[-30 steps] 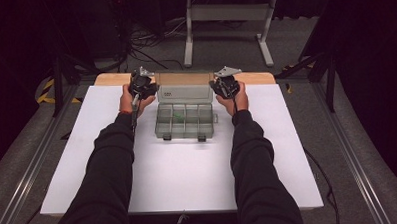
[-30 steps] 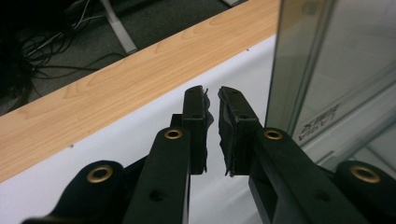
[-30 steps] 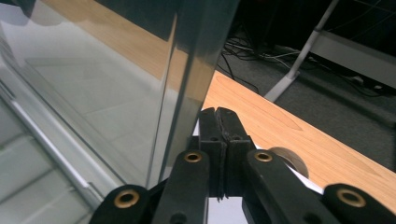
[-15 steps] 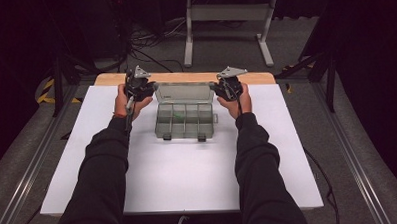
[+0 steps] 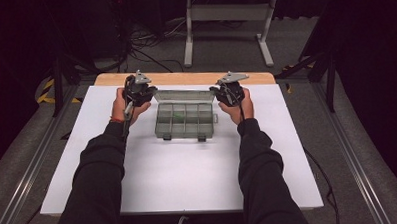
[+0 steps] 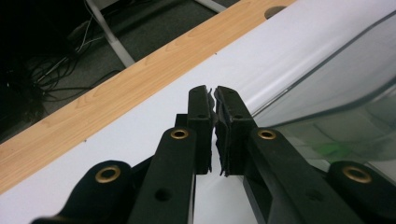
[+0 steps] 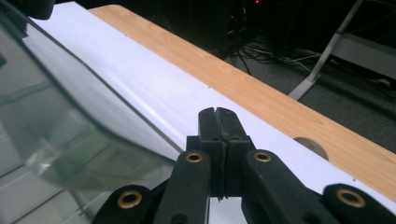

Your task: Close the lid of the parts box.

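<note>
The clear compartment organizer box [image 5: 184, 120] sat mid-table with its lid [image 5: 183, 96] swung up toward 12 o'clock. The left gripper [image 5: 139, 92] was at the lid's 9 o'clock corner and the right gripper [image 5: 228, 90] at 3, probably steadying it from both ends. Both sets of jaws were pressed together, pinching nothing.

Clear glossy plastic organiser box [image 5: 184, 118] on matt white table [image 5: 179, 177].

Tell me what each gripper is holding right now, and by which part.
Nothing is held. The left gripper and the right gripper both have their jaws shut on nothing, beside the raised clear lid of the open compartment box.
</note>
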Motion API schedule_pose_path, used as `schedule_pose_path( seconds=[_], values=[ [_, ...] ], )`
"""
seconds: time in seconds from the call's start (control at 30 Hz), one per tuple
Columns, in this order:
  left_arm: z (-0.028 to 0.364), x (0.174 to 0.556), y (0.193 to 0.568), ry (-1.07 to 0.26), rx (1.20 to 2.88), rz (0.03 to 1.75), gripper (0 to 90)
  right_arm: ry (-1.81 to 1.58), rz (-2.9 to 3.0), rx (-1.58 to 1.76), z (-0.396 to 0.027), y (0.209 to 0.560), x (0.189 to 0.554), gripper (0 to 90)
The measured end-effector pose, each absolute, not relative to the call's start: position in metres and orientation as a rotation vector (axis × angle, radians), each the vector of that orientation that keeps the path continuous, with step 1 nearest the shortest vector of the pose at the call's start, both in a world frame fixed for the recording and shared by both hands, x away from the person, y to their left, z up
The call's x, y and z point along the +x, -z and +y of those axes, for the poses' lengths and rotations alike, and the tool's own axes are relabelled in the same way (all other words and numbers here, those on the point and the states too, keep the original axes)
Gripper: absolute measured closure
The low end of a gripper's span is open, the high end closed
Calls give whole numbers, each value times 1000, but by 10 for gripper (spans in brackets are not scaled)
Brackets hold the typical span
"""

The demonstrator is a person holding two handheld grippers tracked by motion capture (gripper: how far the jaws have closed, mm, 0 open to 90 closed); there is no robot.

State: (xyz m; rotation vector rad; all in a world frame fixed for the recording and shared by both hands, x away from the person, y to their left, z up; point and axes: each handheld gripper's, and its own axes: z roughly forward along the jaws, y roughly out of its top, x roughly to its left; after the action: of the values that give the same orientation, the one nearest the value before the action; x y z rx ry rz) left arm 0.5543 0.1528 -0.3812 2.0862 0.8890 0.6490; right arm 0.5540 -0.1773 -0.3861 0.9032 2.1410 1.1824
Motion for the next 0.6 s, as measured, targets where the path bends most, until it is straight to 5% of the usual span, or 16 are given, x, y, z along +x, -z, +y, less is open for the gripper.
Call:
schedule_pose_path(
  seconds=[0.6],
  values=[
    [150,520,381,-667,2144,741,849,-1148,2264,788,-173,388,525,900]
  ],
)
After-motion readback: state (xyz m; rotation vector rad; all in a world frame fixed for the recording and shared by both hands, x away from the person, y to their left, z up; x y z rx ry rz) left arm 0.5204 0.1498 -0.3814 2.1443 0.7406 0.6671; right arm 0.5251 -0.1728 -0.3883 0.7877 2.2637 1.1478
